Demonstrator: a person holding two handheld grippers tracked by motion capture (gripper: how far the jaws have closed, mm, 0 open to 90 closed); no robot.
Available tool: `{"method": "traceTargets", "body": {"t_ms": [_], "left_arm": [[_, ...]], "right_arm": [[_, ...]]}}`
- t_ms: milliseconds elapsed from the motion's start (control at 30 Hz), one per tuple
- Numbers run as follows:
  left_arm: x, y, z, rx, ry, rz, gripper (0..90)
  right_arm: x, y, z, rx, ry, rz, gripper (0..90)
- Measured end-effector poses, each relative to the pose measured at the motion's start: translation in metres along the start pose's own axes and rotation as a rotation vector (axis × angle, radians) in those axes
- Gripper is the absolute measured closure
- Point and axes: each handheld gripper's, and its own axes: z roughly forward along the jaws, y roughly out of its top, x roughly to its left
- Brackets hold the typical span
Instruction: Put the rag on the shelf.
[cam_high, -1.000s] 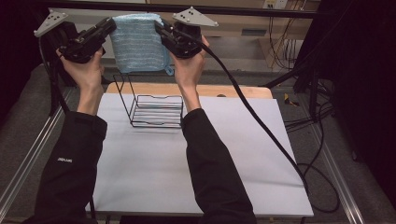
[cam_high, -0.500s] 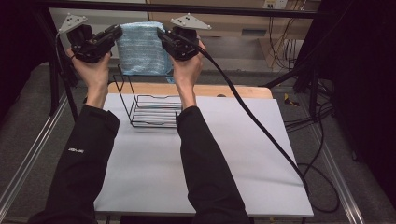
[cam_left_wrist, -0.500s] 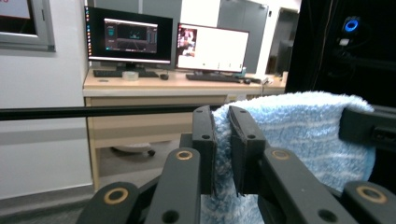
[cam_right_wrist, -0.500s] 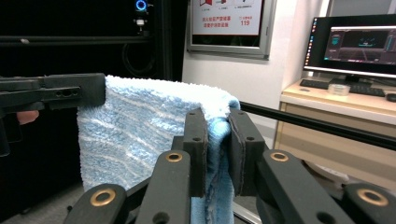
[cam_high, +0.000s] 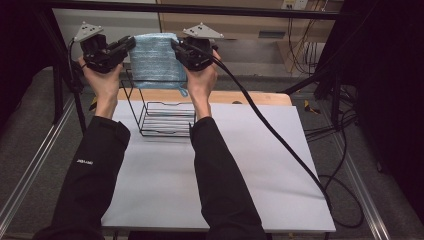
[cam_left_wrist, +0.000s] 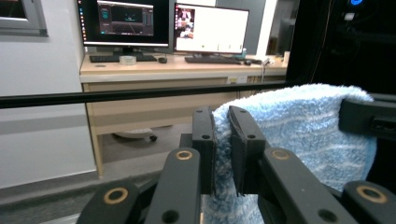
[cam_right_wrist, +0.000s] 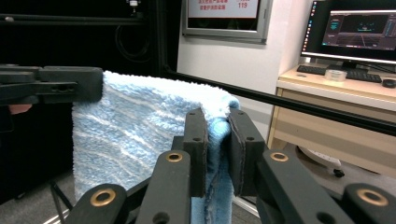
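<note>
Scene: a person seated at a white surface (cam_high: 160, 190) holds a light-blue towel (cam_high: 155, 60) stretched in the air between two hand-held grippers.
Left gripper (cam_high: 129, 46): clamped on the towel's upper left corner; in the left gripper view (cam_left_wrist: 222, 140) the two black jaws stand close together with a fold of fluffy blue cloth pinched between them.
Right gripper (cam_high: 176, 47): clamped on the towel's upper right corner; in the right gripper view (cam_right_wrist: 217, 144) the cloth's edge runs down between the near-closed jaws.
Towel: hangs flat and upright below the two grippers, its top edge taut from one to the other, a lower corner dangling under the right gripper.
Seen across: from the left gripper view the towel (cam_left_wrist: 303, 135) spreads away to the right, where the other gripper's jaw grips its far corner; from the right gripper view the towel (cam_right_wrist: 140, 140) spreads to the left in the same way.
Wire rack (cam_high: 162, 112): a black wire rack stands on the surface, below the towel and between the person's forearms; the towel's lower edge hangs just above its top, apart from it as far as can be told.
Hands: the left hand (cam_high: 102, 82) and the right hand (cam_high: 202, 80) are raised level with each other, dark sleeves reaching back across the surface.
Cable (cam_high: 270, 130): a thick black cable trails from the right gripper over the surface's right side.
Background: a wooden desk (cam_left_wrist: 177, 70) with monitors (cam_left_wrist: 168, 23) lies beyond the grippers.
</note>
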Motion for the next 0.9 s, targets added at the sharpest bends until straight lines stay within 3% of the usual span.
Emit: {"method": "traceTargets", "body": {"t_ms": [100,567,900], "left_arm": [[0.003,-0.006,-0.004,-0.006,-0.034,-0.021,80.8],[0.002,-0.025,-0.019,0.014,-0.120,0.037,80.7],[0.002,-0.038,-0.031,0.036,-0.141,0.049,80.0]], "right_arm": [[-0.001,-0.006,-0.003,-0.005,0.018,0.015,79.0],[0.001,-0.025,-0.020,0.005,0.073,0.025,78.5],[0.005,-0.039,-0.026,0.016,0.118,0.030,78.1]]}}
